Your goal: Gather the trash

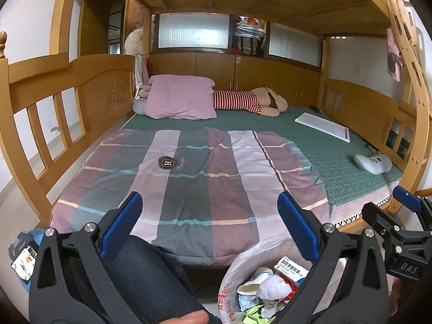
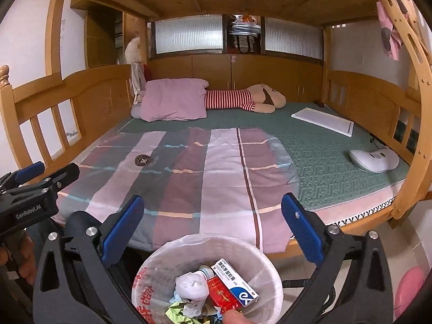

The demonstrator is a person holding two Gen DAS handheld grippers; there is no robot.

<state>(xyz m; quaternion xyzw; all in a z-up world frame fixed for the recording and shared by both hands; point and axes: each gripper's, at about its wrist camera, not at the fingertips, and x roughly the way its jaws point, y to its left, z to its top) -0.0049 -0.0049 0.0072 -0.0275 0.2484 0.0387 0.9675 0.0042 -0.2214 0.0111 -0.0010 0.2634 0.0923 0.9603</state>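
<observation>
Two grippers appear, each with blue-padded fingers spread wide and nothing between them. Left gripper: jaws fully apart in the lower half of the left wrist view, framing the plaid quilt beyond; a dark-clad leg fills the lower left between the fingers' bases. Right gripper: jaws at their widest and empty, in the lower half of the right wrist view; the same gripper also shows at the right edge of the left wrist view. Directly below the right gripper's open span, at the bottom centre of that view, stands the trash bin, lined with a white plastic bag. Inside it lie a white-and-blue medicine box, a red box touching it, a crumpled white tissue to their left, and yellow-green paper scraps at the lower edge. The bin sits on the floor just beside the near edge of the wooden bunk bed. On the green mat, beyond the quilt, lie a pink pillow at upper centre, a striped plush toy just right of it, a flat white board toward the upper right, and a white device at the right edge.
</observation>
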